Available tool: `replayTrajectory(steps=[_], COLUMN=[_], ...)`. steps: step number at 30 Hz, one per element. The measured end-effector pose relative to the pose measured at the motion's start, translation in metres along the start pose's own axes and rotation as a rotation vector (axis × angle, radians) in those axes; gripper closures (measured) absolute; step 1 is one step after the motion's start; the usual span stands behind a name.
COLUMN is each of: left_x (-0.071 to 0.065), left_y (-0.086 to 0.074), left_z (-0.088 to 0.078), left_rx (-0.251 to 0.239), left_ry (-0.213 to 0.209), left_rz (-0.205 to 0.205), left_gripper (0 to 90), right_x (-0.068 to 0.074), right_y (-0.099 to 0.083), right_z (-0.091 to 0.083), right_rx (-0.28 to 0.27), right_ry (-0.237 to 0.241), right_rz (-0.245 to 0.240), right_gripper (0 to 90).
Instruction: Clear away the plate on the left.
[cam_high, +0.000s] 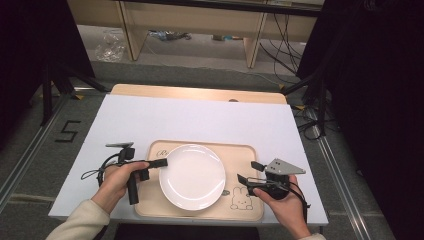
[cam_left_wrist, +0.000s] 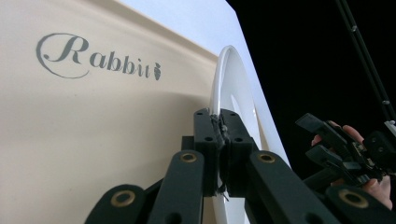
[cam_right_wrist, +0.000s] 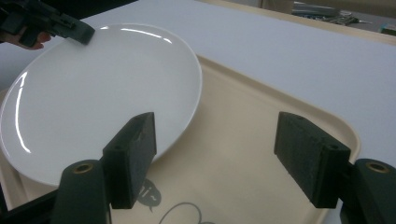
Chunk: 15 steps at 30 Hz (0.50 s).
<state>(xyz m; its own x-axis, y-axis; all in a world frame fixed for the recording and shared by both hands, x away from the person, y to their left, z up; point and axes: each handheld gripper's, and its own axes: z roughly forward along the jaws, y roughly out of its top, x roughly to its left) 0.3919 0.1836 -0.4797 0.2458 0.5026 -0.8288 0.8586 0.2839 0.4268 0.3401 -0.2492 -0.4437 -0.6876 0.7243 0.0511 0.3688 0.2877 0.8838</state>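
A white plate (cam_high: 192, 175) lies on a beige tray (cam_high: 240, 155) near the table's front edge. My left gripper (cam_high: 162, 162) is shut on the plate's left rim; in the left gripper view its pads (cam_left_wrist: 205, 135) pinch the thin white edge of the plate (cam_left_wrist: 226, 74) above the tray (cam_left_wrist: 93, 130), which bears the word "Rabbit". My right gripper (cam_high: 247, 172) hovers open at the plate's right side. In the right gripper view its jaws (cam_right_wrist: 217, 140) stand wide apart over the tray (cam_right_wrist: 261, 116), beside the plate (cam_right_wrist: 93, 93), with nothing between them.
A white sheet (cam_high: 200, 117) covers the wooden table behind the tray. A rabbit drawing (cam_high: 241, 199) marks the tray's front right corner. Black stands and cables sit on the floor to either side, and wooden desk legs stand beyond the table.
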Motion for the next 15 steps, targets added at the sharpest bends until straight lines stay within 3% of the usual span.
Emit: replayTrajectory(steps=[3,8,15], left_x=[0.0011,0.0008,0.0025], left_y=[0.0000,-0.0017,-0.0019], left_z=[0.0008,0.0046,0.0061], left_rx=[0.017,0.008,0.009], left_ry=[-0.002,0.031,0.041], left_rz=[0.000,0.004,0.007], left_gripper=[85.9,85.6,85.8], right_x=[0.0001,0.0004,0.0010], right_y=[0.0000,0.0003,0.0005], right_z=[0.0001,-0.0002,-0.0002], right_rx=[0.001,0.002,0.003], right_ry=[0.001,0.005,0.016], right_rz=[-0.001,-0.001,0.005], right_gripper=[30.4,30.4,30.4])
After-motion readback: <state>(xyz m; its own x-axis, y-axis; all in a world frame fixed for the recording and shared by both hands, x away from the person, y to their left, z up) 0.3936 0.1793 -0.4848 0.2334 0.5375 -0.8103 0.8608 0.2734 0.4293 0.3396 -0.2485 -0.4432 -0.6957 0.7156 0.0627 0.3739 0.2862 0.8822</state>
